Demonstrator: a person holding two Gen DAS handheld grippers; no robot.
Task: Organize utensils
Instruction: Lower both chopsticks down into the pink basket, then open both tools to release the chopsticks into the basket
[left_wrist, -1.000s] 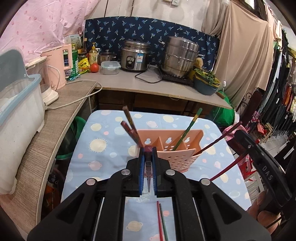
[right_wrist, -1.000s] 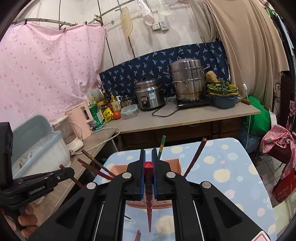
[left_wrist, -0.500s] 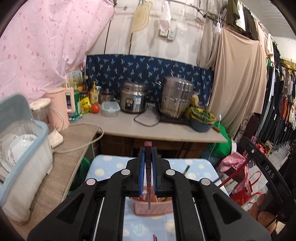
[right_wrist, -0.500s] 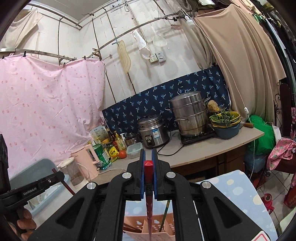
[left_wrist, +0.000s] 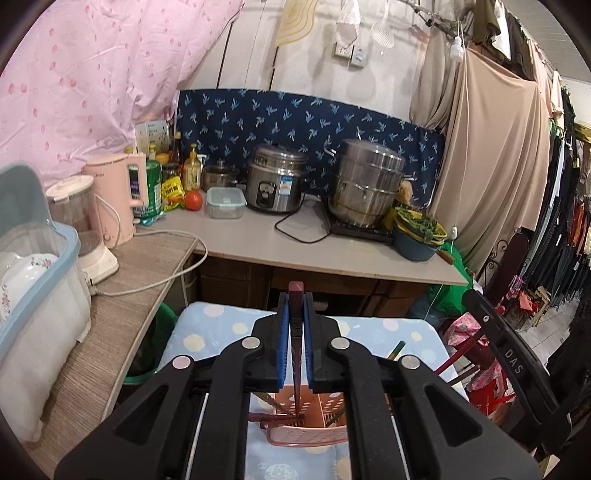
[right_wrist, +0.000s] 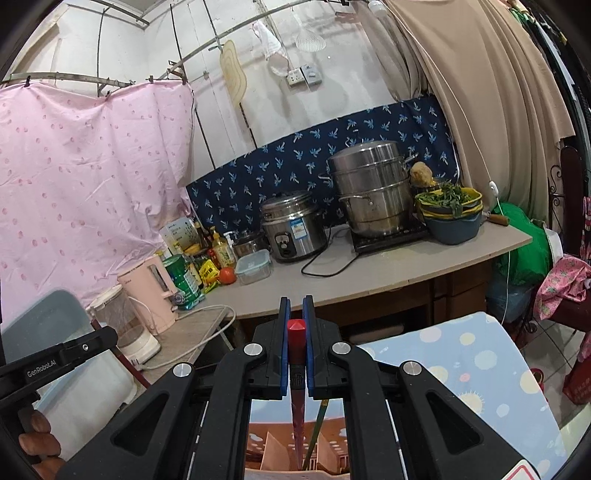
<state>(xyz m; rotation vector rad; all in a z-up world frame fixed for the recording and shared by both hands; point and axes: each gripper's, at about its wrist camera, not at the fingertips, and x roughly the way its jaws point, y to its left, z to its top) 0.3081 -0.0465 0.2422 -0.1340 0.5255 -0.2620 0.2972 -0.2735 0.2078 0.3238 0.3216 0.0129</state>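
Over a small table draped in a pale blue cloth printed with suns and planets (left_wrist: 207, 332), the left gripper (left_wrist: 294, 317) pinches a dark maroon chopstick (left_wrist: 295, 365) between its blue pads, the square top of the stick poking up above the jaws and its thin tip pointing down into a salmon-pink perforated plastic utensil caddy (left_wrist: 310, 437). The tip stands over the caddy's left compartment, where another dark stick lies slanted (whether the two touch cannot be told).

The right gripper (right_wrist: 295, 317), jaws pressed close, clamps a second chopstick with a bright red cap (right_wrist: 296, 354); its patterned shaft runs down toward the caddy's divided interior (right_wrist: 332, 443), just beside a green-tipped chopstick (right_wrist: 318, 421) leaning in one compartment. In the left wrist view more sticks, reddish and green, slant up from the caddy's right side.

Behind the table, a grey countertop (left_wrist: 258, 243) carries a steel rice cooker (left_wrist: 276, 184), a tall stacked steel steamer pot (left_wrist: 369, 184), a pink electric kettle (left_wrist: 118, 195) and a red tomato (left_wrist: 193, 200). The person's fingers (right_wrist: 35, 439) wrap the left tool's handle at the edge of the right wrist view.
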